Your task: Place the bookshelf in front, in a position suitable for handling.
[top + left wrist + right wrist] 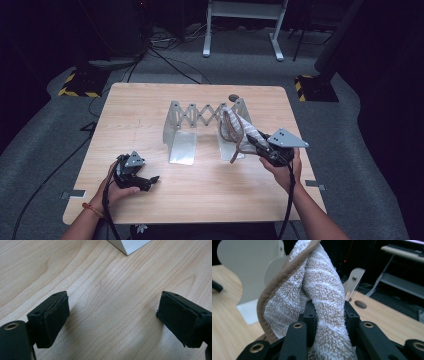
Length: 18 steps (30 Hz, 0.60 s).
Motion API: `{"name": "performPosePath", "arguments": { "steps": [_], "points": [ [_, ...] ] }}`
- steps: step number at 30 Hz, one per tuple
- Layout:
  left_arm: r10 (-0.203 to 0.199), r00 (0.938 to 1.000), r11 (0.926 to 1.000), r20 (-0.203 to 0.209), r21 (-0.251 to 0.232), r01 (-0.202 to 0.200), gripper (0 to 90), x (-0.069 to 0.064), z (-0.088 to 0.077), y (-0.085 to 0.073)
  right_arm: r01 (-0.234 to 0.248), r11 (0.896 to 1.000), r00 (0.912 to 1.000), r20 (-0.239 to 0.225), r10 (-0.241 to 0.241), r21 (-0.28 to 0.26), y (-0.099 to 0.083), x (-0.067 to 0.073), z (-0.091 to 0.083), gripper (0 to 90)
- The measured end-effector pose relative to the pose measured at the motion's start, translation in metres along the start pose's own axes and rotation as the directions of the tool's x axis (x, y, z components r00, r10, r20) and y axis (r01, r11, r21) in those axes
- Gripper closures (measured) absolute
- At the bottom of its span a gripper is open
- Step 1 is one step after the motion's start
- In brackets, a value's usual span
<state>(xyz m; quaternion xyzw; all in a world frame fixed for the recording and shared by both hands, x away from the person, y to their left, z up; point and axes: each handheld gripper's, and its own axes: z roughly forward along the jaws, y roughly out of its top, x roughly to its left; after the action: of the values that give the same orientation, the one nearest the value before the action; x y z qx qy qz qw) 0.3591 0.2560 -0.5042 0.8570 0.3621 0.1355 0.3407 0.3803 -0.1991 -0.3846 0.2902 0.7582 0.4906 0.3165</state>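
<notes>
A striped white and tan towel point(239, 131) hangs bunched in front of the grey accordion rack point(186, 119) at mid-table. My right gripper point(256, 143) is shut on the towel point(322, 292), whose folds rise between and above the black jaws in the right gripper view. Part of the cloth drapes over the rack's right end and trails down toward its base plate. My left gripper point(150, 181) rests low near the table's front left, open, with bare wood between its pads point(53, 317).
The rack's two base plates point(182, 149) lie flat on the wooden table point(130, 110). A white plate corner point(128, 245) shows ahead of the left gripper. A small round dark hole point(233, 97) sits near the far edge. Cables trail from both grippers.
</notes>
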Motion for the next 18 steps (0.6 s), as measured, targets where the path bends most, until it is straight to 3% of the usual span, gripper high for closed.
{"name": "performPosePath", "arguments": {
  "steps": [7,12,15,18],
  "points": [
    [0.001,1.0,1.0,0.001,-0.001,-0.001,10.6,0.0,0.001,0.001,0.044,0.997,0.9945,0.097,-0.038,-0.061,0.039,0.011,0.006,70.6],
    [-0.001,1.0,1.0,0.0,-0.001,0.001,10.6,0.0,0.001,0.0,0.063,0.998,0.9881,0.14,-0.063,0.008,0.049,0.018,0.033,70.5],
    [-0.004,1.0,1.0,0.0,-0.003,0.004,10.7,0.0,0.001,0.0,0.059,0.996,0.9844,0.161,-0.07,0.07,0.04,0.017,0.052,70.5],
    [-0.003,1.0,1.0,-0.001,-0.003,0.003,10.7,0.0,0.001,0.0,0.037,0.992,0.9874,0.148,-0.055,0.119,0.027,0.015,0.068,70.5]
  ]
}}
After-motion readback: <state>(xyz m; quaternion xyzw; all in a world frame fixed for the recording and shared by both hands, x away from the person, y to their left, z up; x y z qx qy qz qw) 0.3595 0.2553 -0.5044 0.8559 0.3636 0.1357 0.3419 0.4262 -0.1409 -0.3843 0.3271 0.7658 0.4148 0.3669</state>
